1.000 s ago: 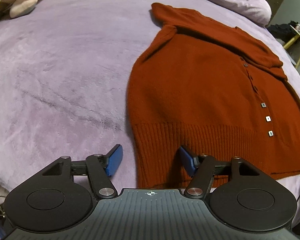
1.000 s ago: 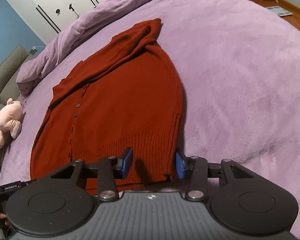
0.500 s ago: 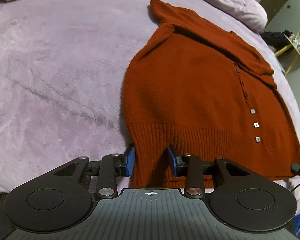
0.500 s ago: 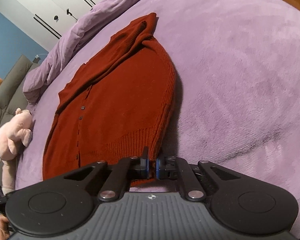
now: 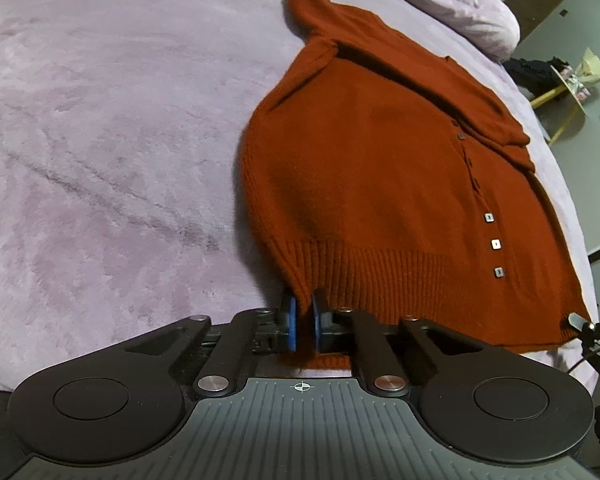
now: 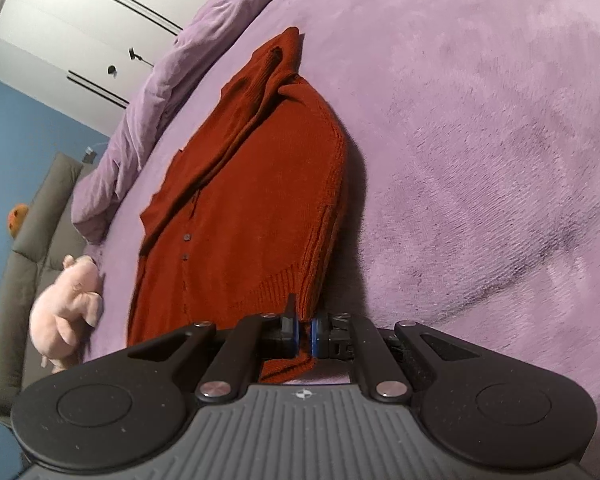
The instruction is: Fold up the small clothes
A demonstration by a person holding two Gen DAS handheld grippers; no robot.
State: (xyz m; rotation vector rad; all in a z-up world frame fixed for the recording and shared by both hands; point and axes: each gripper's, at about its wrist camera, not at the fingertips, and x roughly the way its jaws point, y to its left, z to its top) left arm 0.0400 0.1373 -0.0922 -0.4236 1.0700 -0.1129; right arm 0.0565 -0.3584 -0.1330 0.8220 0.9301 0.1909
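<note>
A rust-red knitted cardigan [image 5: 380, 168] with small square buttons lies spread on a purple bed cover [image 5: 100, 120]. My left gripper [image 5: 304, 322] is shut on the ribbed hem at the cardigan's left bottom corner. My right gripper [image 6: 305, 330] is shut on the hem at the cardigan's [image 6: 252, 216] right bottom corner, and that edge is lifted off the purple cover [image 6: 480, 140]. The right gripper's tip also shows at the far right of the left wrist view [image 5: 580, 322].
A pink plush toy [image 6: 68, 304] lies at the bed's left side beside a grey sofa [image 6: 28, 248]. A bunched purple duvet [image 6: 172, 92] runs along the bed's far end. A yellow-legged side table [image 5: 568, 88] stands off the bed to the right.
Both grippers have closed on the cardigan's hem corners, the right first and then the left. The right corner has lifted and the right view has tilted.
</note>
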